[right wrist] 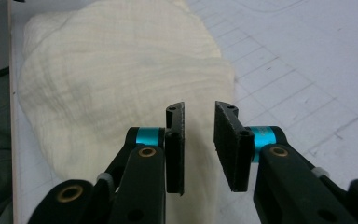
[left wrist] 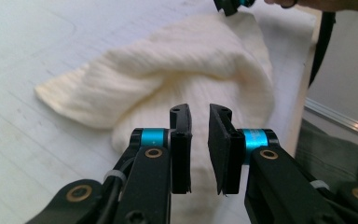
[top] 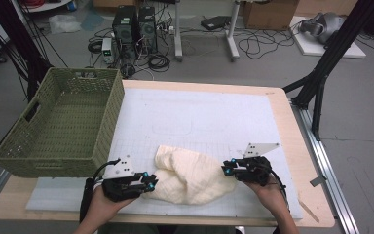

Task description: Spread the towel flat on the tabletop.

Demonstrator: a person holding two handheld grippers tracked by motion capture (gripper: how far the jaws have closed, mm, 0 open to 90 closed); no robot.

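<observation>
Your cream cloth (top: 190, 178) lies crumpled in the lower middle of the high view, on the white mat (top: 199, 117) that covers most of the table (top: 299, 146), with its near edge close to the mat's bottom border. Your left gripper (top: 150, 184) sits at the cloth's lower left edge, its jaws parted by a narrow gap and pointing into the fabric; in the left gripper view the cloth (left wrist: 168, 79) fills the middle of the frame just beyond the tips, and nothing is held between them. Your right gripper (top: 228, 169) stands at the cloth's right edge, jaws likewise apart with a slightly wider gap; in the right gripper view the cloth (right wrist: 116, 79) spreads across the upper left while bare gridded mat (right wrist: 298, 70) takes the right side, and the cloth's right border runs up just beyond the gap. The green basket (top: 61, 122) occupies the left of the high view, overhanging the table's left side, its near right corner just above your left gripper. The upper and right parts of the mat are bare, giving you open room beyond the cloth and toward the table's right edge.
</observation>
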